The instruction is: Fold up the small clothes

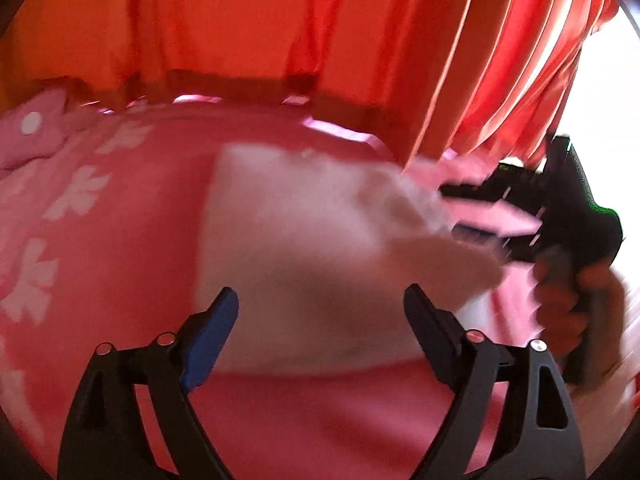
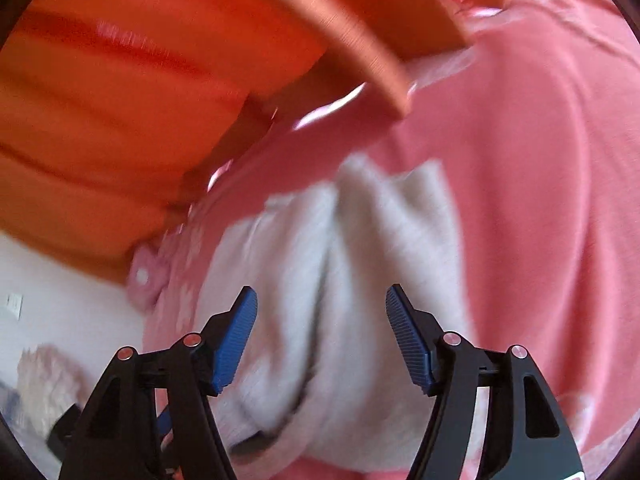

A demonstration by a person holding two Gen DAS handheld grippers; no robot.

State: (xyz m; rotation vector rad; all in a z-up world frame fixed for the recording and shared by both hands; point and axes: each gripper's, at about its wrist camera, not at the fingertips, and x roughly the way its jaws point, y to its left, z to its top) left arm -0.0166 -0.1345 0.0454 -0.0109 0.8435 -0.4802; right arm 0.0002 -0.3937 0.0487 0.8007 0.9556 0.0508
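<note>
A small white garment (image 1: 304,232) lies on a pink bedsheet (image 1: 120,248), blurred in both views. My left gripper (image 1: 320,300) hangs over the garment's near part with its jaws wide apart; no cloth is pinched between them. In the left wrist view my right gripper (image 1: 452,212) is at the garment's right edge, fingers apart, held by a hand (image 1: 572,304). In the right wrist view the white garment (image 2: 340,280) shows a lengthwise crease. My right gripper (image 2: 322,296) stands open above it, its blue pads (image 2: 236,344) clear of the cloth.
The sheet carries white flower prints (image 1: 80,192). A pink pillow (image 1: 28,136) lies at the far left. Orange-red curtains (image 1: 240,20) hang behind the bed. A wooden rail (image 2: 360,40) runs along the bed's far side. Pale floor (image 2: 60,280) shows at lower left.
</note>
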